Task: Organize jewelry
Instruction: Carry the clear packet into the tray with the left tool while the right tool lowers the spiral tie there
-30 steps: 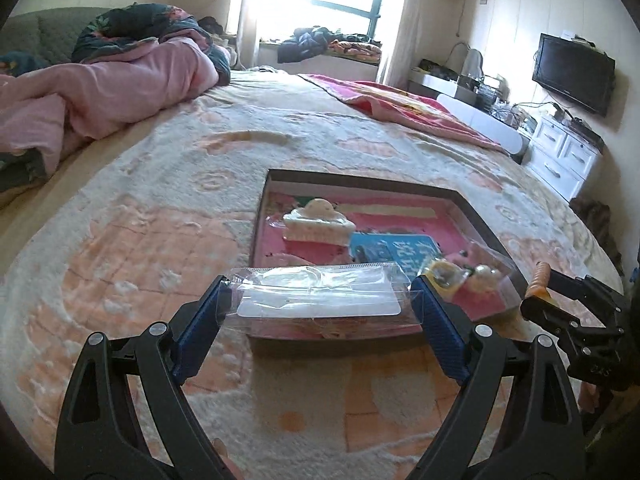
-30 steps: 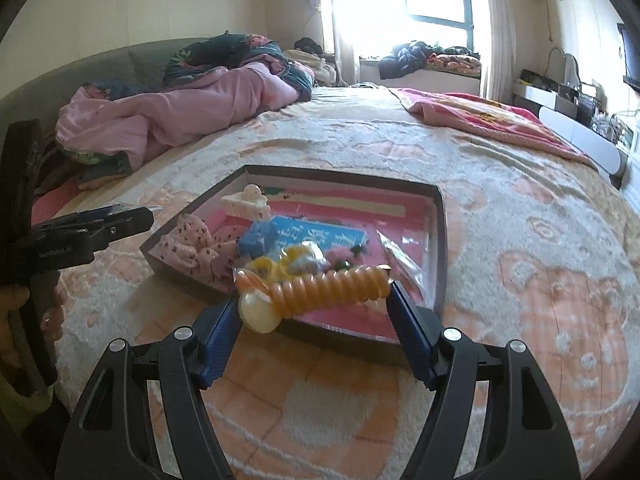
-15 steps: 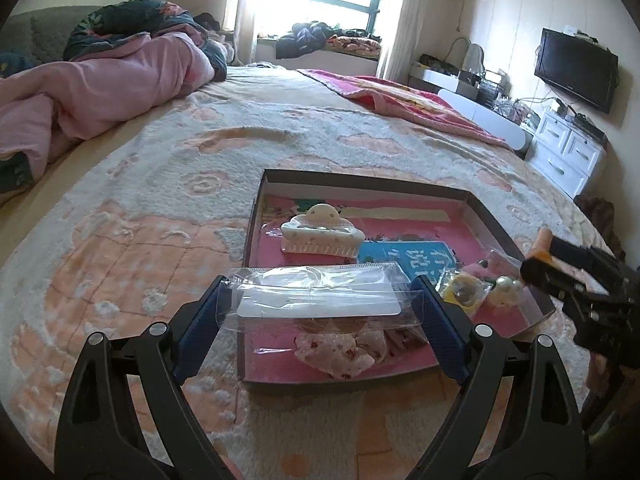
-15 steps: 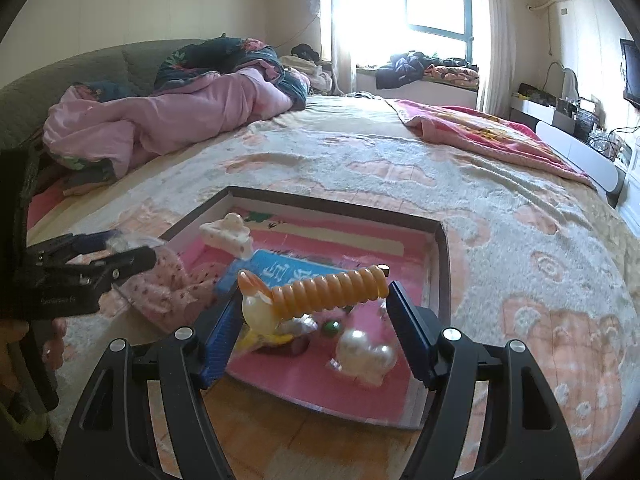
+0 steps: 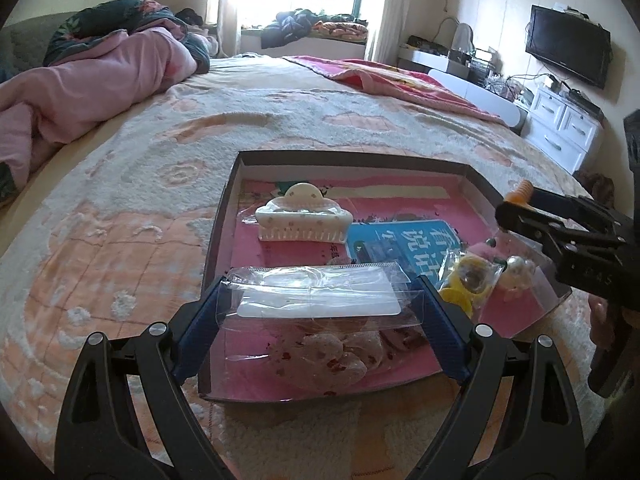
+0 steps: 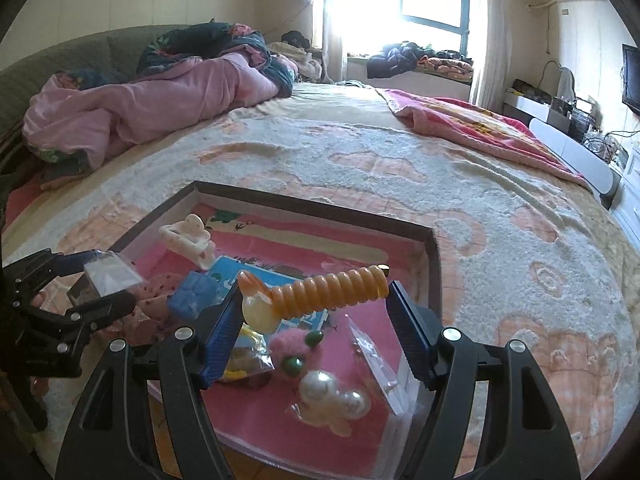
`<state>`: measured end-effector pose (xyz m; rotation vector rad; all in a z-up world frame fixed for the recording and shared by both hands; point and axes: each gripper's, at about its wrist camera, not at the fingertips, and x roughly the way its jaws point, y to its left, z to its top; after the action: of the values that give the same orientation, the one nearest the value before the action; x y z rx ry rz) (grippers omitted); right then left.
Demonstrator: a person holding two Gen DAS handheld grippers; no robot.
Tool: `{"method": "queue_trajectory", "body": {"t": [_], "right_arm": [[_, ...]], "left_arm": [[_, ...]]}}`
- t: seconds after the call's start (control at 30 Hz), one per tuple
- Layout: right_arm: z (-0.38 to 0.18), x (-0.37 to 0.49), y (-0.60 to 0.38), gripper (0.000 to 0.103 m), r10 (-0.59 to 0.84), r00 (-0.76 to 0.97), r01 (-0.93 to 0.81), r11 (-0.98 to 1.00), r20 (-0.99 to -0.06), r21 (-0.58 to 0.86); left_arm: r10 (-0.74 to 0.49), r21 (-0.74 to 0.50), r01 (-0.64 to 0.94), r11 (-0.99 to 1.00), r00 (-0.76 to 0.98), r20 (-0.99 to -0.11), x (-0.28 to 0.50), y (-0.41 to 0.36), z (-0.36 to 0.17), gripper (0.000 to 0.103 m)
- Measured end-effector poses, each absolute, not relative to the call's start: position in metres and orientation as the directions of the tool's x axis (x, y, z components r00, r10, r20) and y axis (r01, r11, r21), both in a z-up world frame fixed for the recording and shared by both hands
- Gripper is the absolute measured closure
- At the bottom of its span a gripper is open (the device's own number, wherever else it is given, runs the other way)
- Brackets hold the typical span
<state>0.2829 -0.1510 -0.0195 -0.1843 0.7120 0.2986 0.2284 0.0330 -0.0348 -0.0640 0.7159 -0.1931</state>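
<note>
A shallow dark-rimmed box (image 5: 224, 216) with a pink floor lies on the bed; it also shows in the right wrist view (image 6: 312, 206). My left gripper (image 5: 320, 300) is shut on a clear plastic packet (image 5: 316, 296) and holds it above the box's near edge. My right gripper (image 6: 316, 300) is shut on an orange ridged hair clip (image 6: 320, 292) with a cream end, held above the box's right part. In the box lie a white claw clip (image 5: 302, 220), a blue card (image 5: 404, 240), a floral scrunchie (image 5: 332, 354), a yellow bagged piece (image 5: 464, 284) and pearl pieces (image 6: 332, 396).
The bed carries a cream and peach blanket (image 5: 140, 208). A pink quilt (image 5: 80, 92) is heaped at the far left and a pink-red blanket (image 5: 400, 80) lies at the far right. White drawers (image 5: 560, 128) and a TV (image 5: 568, 50) stand beyond the bed's right side.
Both grippers have moved forward and up over the box, each keeping its item. The box now sits under them and more of its floor shows.
</note>
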Motion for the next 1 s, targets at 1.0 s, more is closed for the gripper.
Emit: {"method": "queue_trajectory", "body": {"t": [1.0], "right_arm": [[-0.03,0.269,-0.16,0.024,0.28,0.673,-0.342,0.939,-0.685,0.047]], "left_arm": [[-0.182,-0.115,0.141,0.983,0.742,-0.645,0.228,0.036,-0.034,0.017]]}}
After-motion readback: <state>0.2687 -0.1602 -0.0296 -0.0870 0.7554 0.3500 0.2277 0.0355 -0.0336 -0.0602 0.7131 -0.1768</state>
